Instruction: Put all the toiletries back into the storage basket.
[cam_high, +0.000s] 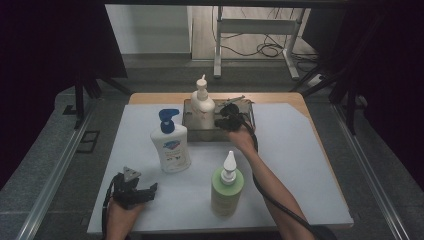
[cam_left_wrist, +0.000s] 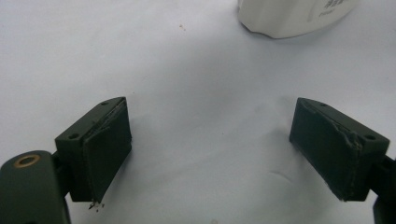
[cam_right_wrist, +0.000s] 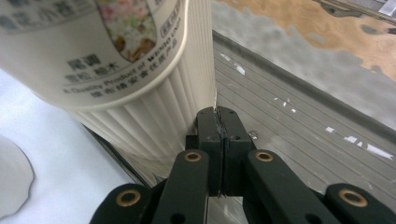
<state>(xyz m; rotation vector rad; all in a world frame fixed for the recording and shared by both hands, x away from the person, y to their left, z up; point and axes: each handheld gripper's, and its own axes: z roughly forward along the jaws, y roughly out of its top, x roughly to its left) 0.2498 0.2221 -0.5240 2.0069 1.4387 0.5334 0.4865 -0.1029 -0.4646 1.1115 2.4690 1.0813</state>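
A cream lotion bottle (cam_high: 202, 102) with a ribbed base stands upright in the left part of a metal tray (cam_high: 248, 108) at the back of the table. My right gripper (cam_high: 218, 121) reaches into the tray just right of that bottle. In the right gripper view its jaws are pressed together, shut (cam_right_wrist: 217, 112) with nothing between them, and the tips lie against the ribbed side of the bottle (cam_right_wrist: 116, 70) above the tray floor (cam_right_wrist: 289, 130). My left gripper (cam_high: 141, 182) rests at the front left, open (cam_left_wrist: 210, 140) over the bare white sheet.
A white bottle with a blue pump (cam_high: 171, 147) stands left of centre; its base (cam_left_wrist: 289, 16) is just beyond my left jaws. A green bottle with a white nozzle (cam_high: 226, 190) stands near the front edge. The white sheet (cam_high: 300, 165) covers the wooden table.
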